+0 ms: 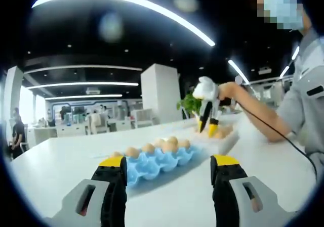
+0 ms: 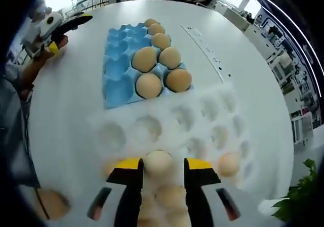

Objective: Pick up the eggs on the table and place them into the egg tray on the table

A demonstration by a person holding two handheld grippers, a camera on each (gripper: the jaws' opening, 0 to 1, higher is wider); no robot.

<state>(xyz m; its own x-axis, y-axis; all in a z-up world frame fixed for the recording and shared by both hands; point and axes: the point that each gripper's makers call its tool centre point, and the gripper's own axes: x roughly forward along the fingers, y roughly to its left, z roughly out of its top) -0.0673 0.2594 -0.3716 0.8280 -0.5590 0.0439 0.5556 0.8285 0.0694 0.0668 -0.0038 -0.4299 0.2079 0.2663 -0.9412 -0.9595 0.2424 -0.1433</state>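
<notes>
In the right gripper view my right gripper [image 2: 162, 167] stands open over a white egg tray [image 2: 202, 116], its jaws on either side of a pale egg [image 2: 158, 162] that sits in a cell. More eggs [image 2: 172, 196] lie in the near cells. Beyond it is a blue egg tray [image 2: 115, 65] with several brown eggs [image 2: 145, 59] along its right side. In the left gripper view my left gripper [image 1: 169, 166] is open, with nothing between its jaws, in front of the blue tray [image 1: 152, 164]. The right gripper [image 1: 207, 126] points down into the white tray [image 1: 228, 141].
A person's hand [image 1: 228, 90] and sleeve hold the right gripper, and a cable [image 1: 273, 131] trails from it. The left gripper [image 2: 50, 27] shows at the table's far left. A green plant [image 2: 298, 196] stands past the table edge. Office desks lie beyond.
</notes>
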